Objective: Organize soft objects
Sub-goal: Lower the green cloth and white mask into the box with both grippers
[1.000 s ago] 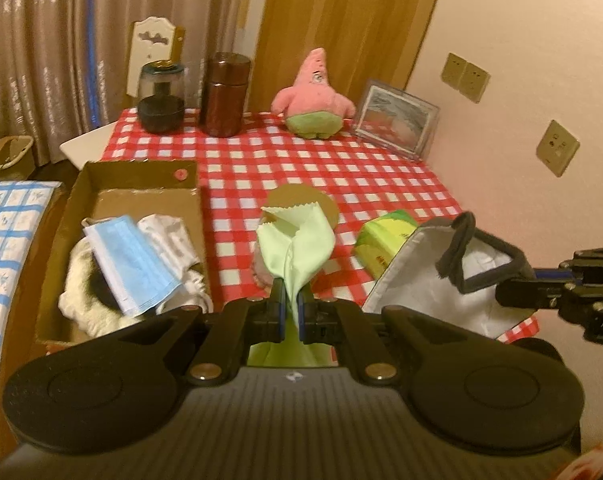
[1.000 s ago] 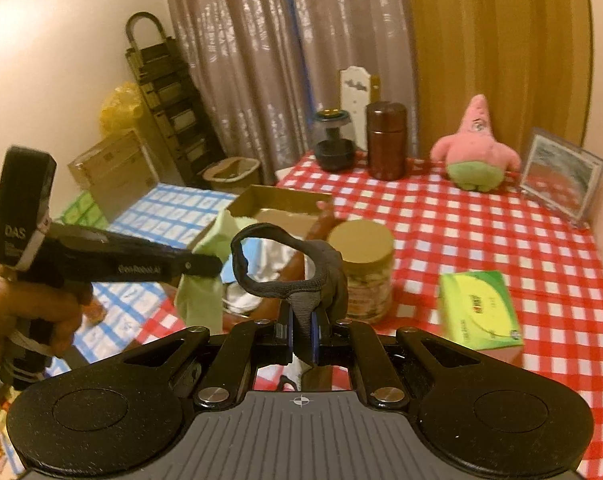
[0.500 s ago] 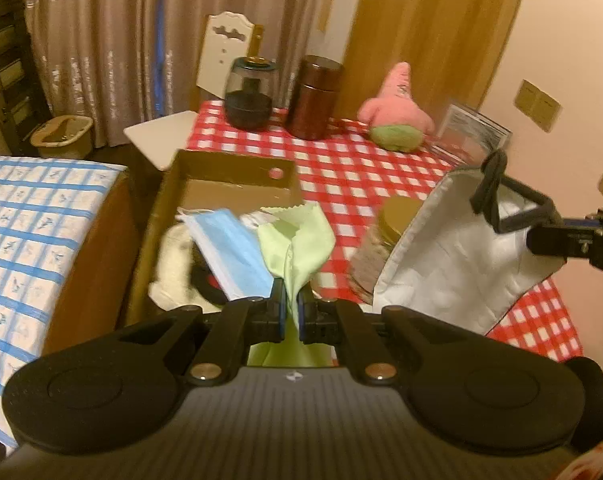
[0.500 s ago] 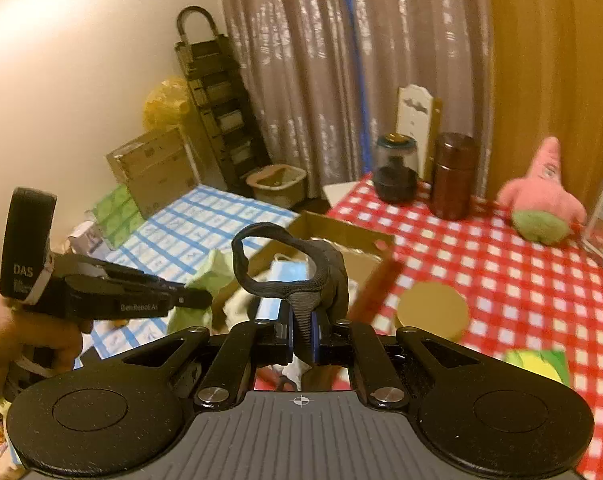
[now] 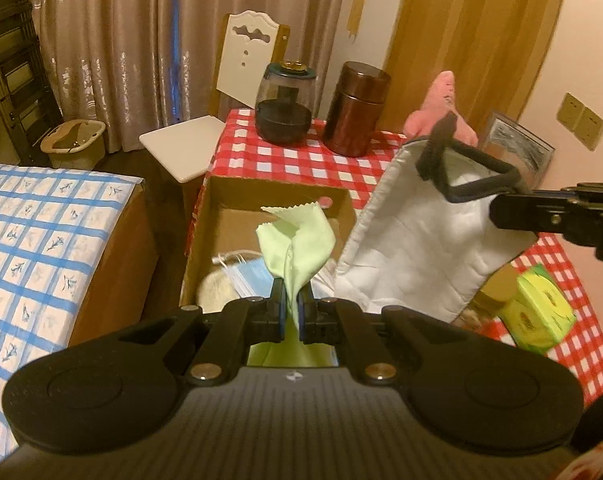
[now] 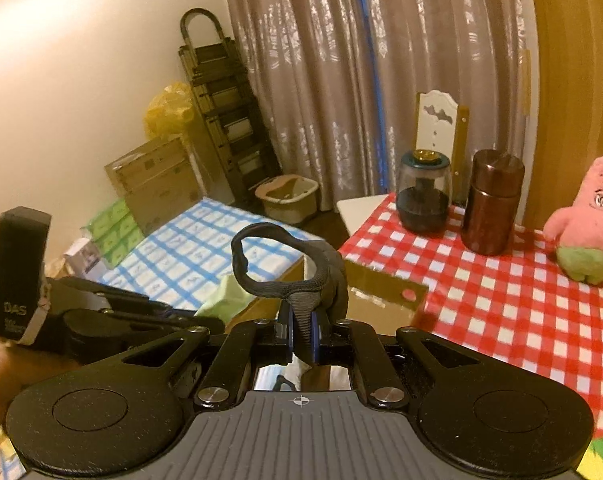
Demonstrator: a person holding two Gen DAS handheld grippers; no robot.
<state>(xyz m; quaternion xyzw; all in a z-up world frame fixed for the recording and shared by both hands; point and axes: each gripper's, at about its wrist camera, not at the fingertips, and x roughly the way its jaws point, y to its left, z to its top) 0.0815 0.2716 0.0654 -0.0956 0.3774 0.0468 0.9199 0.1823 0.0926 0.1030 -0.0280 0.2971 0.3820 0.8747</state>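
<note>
My left gripper [image 5: 291,312] is shut on a light green cloth [image 5: 297,240], which hangs over the open cardboard box [image 5: 277,196]. In the box lie a blue face mask [image 5: 249,280] and a white fluffy item [image 5: 217,292]. My right gripper [image 6: 301,328] is shut on the black loop [image 6: 277,264] of a white quilted mitt [image 5: 421,240]. The mitt dangles over the box's right edge, and its body is hidden in the right wrist view. A pink starfish plush [image 6: 589,224] sits at the back of the red checked table [image 6: 501,312].
A glass jar [image 5: 285,108] and a brown canister [image 5: 357,108] stand behind the box. A yellow-green tissue pack [image 5: 541,312] lies at the right. A blue checked surface [image 5: 41,240] lies left of the box, and a white chair [image 5: 221,132] stands behind it.
Both grippers have moved left, from over the table's middle to the cardboard box. The green cloth now hangs over the box, and the mitt has swung along beside it.
</note>
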